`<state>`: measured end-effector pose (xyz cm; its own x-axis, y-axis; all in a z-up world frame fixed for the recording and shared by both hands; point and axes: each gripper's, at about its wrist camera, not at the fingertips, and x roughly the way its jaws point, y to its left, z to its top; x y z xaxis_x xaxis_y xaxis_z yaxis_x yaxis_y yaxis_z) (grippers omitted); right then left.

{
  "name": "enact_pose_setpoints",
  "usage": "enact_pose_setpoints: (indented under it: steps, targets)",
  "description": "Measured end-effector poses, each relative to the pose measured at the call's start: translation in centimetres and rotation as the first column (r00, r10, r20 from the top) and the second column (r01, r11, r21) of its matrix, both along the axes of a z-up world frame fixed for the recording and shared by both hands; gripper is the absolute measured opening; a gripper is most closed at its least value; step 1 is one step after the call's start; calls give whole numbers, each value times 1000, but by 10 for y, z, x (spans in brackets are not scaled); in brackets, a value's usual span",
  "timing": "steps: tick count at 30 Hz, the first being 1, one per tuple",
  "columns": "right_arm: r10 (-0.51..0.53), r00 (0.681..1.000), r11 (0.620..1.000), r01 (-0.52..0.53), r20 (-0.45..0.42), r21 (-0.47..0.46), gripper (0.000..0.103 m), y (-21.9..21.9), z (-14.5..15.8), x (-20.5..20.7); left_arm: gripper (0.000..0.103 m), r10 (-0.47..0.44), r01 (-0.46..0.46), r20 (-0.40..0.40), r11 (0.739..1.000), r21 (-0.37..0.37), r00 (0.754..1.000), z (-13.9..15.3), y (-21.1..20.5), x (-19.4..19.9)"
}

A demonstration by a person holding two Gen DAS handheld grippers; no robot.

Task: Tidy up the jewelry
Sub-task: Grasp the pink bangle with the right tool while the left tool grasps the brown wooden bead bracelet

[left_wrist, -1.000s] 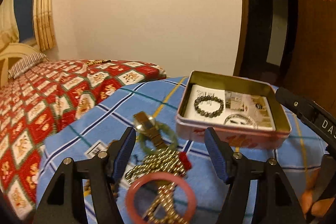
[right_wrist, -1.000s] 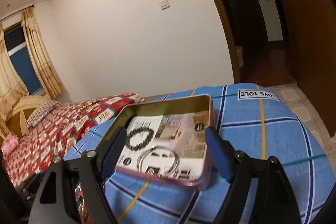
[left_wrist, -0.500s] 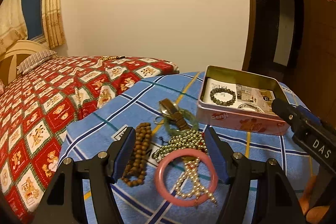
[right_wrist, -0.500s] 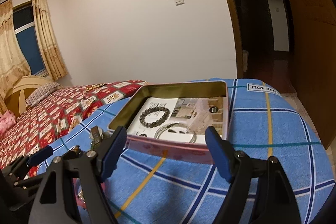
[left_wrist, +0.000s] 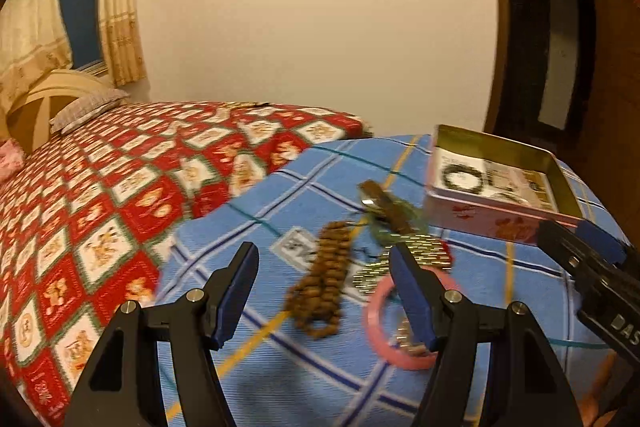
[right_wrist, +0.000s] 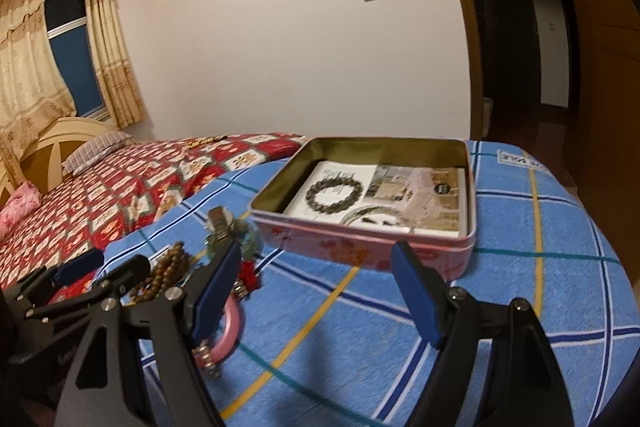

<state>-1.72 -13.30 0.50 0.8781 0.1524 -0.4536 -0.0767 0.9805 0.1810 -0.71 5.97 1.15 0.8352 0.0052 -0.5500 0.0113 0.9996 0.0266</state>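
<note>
Both grippers, left (left_wrist: 324, 291) and right (right_wrist: 316, 291), gape empty; brown beads (left_wrist: 324, 279) lie at the tin's (left_wrist: 492, 215) eight o'clock.

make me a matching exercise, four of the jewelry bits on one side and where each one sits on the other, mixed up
Things:
1. dark bead bracelet
2. pink bangle
3. brown bead string
4. brown-strapped watch

Places:
A. on the blue cloth, just left of the pink ring
B. inside the tin, on the printed paper
C. on the cloth, partly behind a finger of the left tongs
D. on the cloth, close beside the tin's left wall

Pairs: 1-B, 2-C, 3-A, 4-D
</note>
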Motion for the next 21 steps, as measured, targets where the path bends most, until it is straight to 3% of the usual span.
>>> enact_pose_setpoints:
  steps: [9, 12, 14, 21]
  targets:
    - [120, 990, 992, -122, -77, -21, 83, 33, -9, -2, 68, 148, -150, -29, 987, -66, 989, -5, 64, 1]
    - [142, 984, 987, -150, -109, -60, 81, 45, -13, 1, 68, 150, -153, -37, 983, -104, 988, -6, 72, 0]
    - [171, 978, 982, -179, -121, -61, 75, 50, -14, 2, 68, 156, -161, -45, 981, -110, 987, -8, 74, 1]
    - [201, 955, 972, -222, -220, -75, 76, 75, -25, 23, 68, 169, -176, -63, 977, -120, 984, -10, 77, 3]
